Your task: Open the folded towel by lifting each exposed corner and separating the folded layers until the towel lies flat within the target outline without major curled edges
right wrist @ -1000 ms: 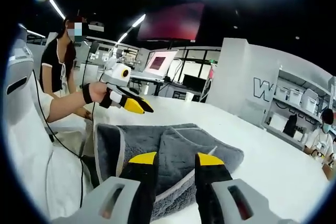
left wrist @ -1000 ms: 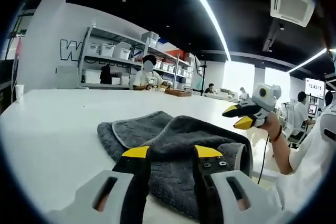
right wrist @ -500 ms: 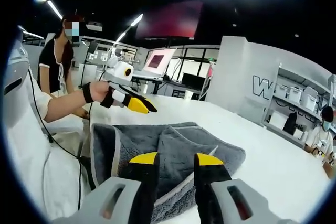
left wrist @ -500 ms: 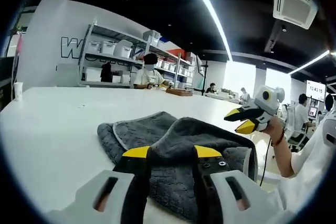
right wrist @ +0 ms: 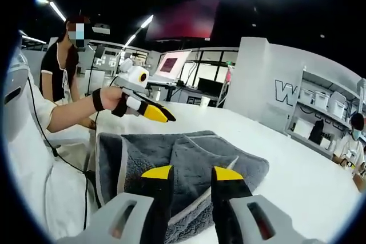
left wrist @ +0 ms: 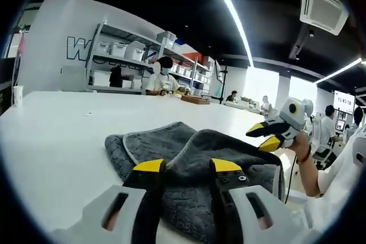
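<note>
Rising from the bottom of the left gripper view, the left claw [left wrist: 187,166] has its 2 yellow-tipped jaws spread apart with nothing between them; the tips lie over the near part of the folded grey towel [left wrist: 194,152], and whether they touch the cloth cannot be told. The towel fills the lower centre of that frame on the white worktop [left wrist: 57,135], one pale-edged layer reaching toward the left and a rumpled fold humped at the centre. At centre right the right claw [left wrist: 269,136], held in a hand [left wrist: 297,141], hovers above the towel's right end, jaws parted and empty. Shelves with white bins [left wrist: 123,55] stand in the upper left, far back.

From the bottom of the right gripper view, the right claw [right wrist: 192,171] rises, jaws likewise spread and empty, tips over the towel's [right wrist: 189,152] near edge at lower centre. Beyond, at centre left, the left claw [right wrist: 163,115] points right just above the towel's far-left part. The worktop [right wrist: 297,170] stretches to the right.
</note>
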Available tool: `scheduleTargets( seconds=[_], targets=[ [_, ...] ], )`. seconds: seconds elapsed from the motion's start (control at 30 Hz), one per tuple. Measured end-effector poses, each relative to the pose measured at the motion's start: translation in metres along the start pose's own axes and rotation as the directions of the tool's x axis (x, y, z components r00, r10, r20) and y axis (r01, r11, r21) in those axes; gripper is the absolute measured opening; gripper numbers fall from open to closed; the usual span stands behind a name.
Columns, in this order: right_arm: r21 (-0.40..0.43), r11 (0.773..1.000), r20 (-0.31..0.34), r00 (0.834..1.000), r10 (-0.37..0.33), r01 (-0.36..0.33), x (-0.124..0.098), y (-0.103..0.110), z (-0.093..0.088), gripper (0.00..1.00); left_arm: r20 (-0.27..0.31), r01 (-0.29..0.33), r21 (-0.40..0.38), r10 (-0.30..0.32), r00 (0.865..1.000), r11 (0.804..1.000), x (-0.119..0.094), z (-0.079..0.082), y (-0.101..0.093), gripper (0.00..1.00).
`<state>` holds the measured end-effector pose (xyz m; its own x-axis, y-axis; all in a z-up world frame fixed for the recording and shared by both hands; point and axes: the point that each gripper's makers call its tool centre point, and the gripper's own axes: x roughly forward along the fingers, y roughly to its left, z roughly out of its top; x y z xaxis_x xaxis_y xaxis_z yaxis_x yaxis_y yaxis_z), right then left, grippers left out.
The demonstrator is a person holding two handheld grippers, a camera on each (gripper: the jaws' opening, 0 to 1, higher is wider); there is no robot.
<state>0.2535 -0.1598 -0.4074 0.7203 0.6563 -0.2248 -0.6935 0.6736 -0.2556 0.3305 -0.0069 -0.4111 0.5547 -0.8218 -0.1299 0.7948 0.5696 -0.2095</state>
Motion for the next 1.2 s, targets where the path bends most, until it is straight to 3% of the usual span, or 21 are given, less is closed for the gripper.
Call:
scheduleTargets(
  seconds=[0.13,0.57,1.2],
  targets=[
    [0.005,1.000,-0.007,1.000,-0.004,0.004,0.002,-0.002,-0.001,0.20,-0.004,0.014,-0.029,-0.014,1.000,0.999,0.005,-0.003,-0.001,0.33],
    [0.002,1.000,-0.005,1.000,-0.012,0.012,0.007,-0.002,0.004,0.18,-0.026,-0.037,-0.078,0.035,0.999,0.996,0.011,-0.010,0.019,0.34],
    [0.034,0.999,0.011,0.999,-0.042,0.041,0.014,-0.006,0.011,0.18,-0.056,-0.066,-0.093,0.060,0.997,0.994,0.022,-0.014,0.032,0.34]
  ],
)
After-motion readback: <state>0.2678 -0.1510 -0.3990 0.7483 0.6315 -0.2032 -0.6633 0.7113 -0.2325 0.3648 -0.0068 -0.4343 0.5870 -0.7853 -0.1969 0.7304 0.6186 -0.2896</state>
